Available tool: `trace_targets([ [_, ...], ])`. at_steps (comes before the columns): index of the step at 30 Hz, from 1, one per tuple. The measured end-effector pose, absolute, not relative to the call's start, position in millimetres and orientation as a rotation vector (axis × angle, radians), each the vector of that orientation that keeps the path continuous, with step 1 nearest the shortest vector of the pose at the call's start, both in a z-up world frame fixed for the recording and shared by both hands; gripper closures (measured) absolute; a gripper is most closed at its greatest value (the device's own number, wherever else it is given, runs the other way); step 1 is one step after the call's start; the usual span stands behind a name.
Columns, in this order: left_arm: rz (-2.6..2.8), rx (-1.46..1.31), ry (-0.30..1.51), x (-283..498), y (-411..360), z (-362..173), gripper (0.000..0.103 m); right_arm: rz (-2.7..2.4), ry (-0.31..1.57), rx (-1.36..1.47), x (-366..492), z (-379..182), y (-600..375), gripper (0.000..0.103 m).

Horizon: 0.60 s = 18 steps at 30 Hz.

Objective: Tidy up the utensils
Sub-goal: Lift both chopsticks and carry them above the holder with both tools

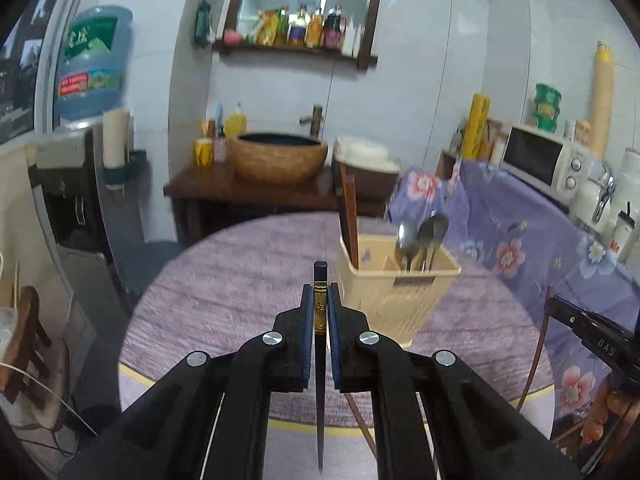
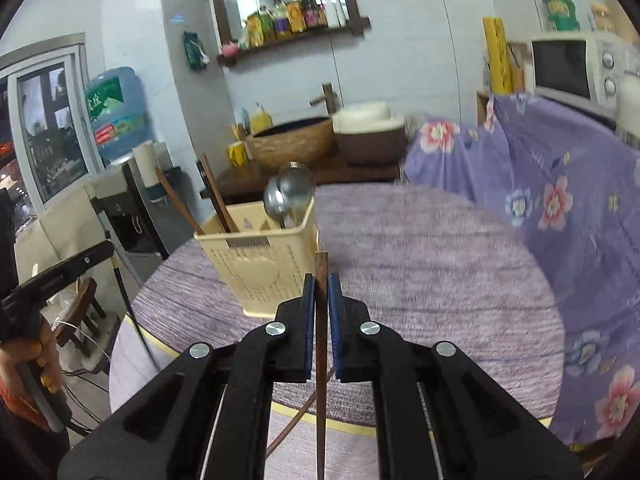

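Observation:
A cream utensil caddy (image 1: 394, 288) stands on the round purple table (image 1: 224, 292). It holds brown chopsticks (image 1: 349, 220) in one compartment and metal spoons (image 1: 422, 238) in another. My left gripper (image 1: 320, 290) is shut on a dark chopstick with a gold band (image 1: 320, 300), held upright left of the caddy. In the right wrist view, my right gripper (image 2: 321, 280) is shut on a brown wooden chopstick (image 2: 321, 320), just right of the caddy (image 2: 256, 264). Another brown chopstick (image 2: 298, 420) lies on the table under it.
A wooden stand with a woven basin (image 1: 278, 158) is behind the table. A counter under a floral purple cloth (image 1: 520, 240) with a microwave (image 1: 540, 160) runs along the right. A water dispenser (image 1: 88, 152) and a wooden chair (image 1: 24, 340) stand to the left.

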<state>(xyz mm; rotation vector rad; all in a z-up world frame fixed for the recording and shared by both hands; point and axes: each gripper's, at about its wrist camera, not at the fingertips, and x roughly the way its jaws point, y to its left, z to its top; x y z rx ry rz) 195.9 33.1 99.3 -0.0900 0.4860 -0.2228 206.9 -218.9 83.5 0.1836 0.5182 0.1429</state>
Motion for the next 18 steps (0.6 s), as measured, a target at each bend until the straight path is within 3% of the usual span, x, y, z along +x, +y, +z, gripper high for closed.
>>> trace_targets([
  [18,-0.245,-0.083,0.423,193.5,33.3,125.0,0.095,0.144,0.458,0.121,201.4,121.0,-226.7,0.096],
])
